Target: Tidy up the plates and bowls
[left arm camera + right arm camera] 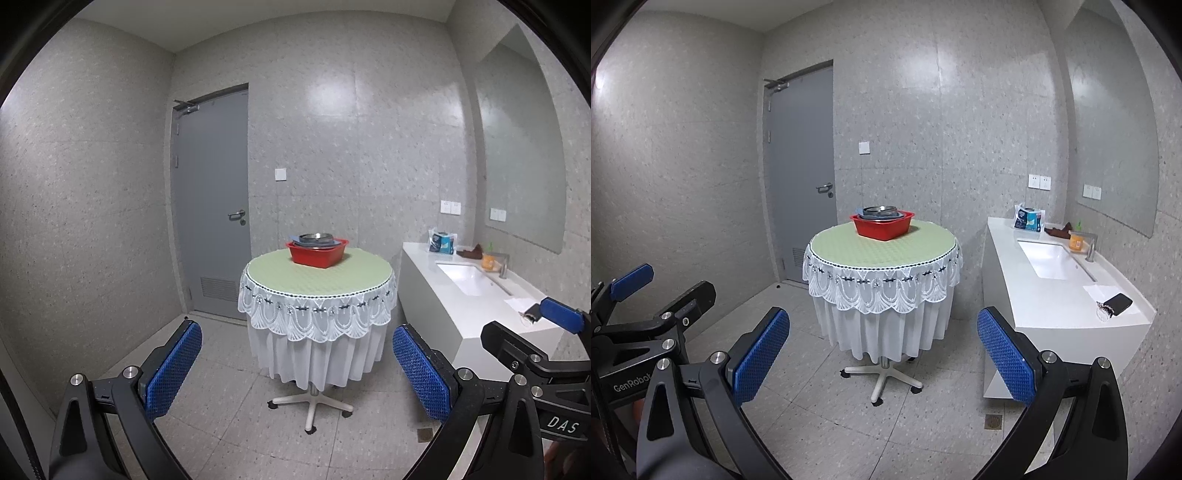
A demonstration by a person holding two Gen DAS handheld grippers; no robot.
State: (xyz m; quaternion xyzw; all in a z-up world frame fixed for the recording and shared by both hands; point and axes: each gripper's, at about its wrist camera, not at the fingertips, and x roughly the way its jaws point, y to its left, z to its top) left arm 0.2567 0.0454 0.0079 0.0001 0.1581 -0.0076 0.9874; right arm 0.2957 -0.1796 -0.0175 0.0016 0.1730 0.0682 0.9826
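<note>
Grey speckled tile covers walls and floor in the left wrist view. Left gripper: jaws spread wide, blue pads bare, nothing between them, held over open floor well short of the round table. Table: pale green top, white lace skirt hanging past the rim, wheeled pedestal base. Red basin: stands on the far part of the tabletop, back from the near edge, holding stacked plates and bowls whose number cannot be told. Bare green surface lies between basin and near rim. Grey door: shut, behind the table on the left. White sink counter: right of the table, floor showing between them. Right gripper's blue finger shows at the right edge. Right wrist view: right gripper, jaws likewise wide and empty, over clear floor. Same table, basin with dishes toward the far side. Counter near corner just beside the right finger; a dark pouch near its front edge.
</note>
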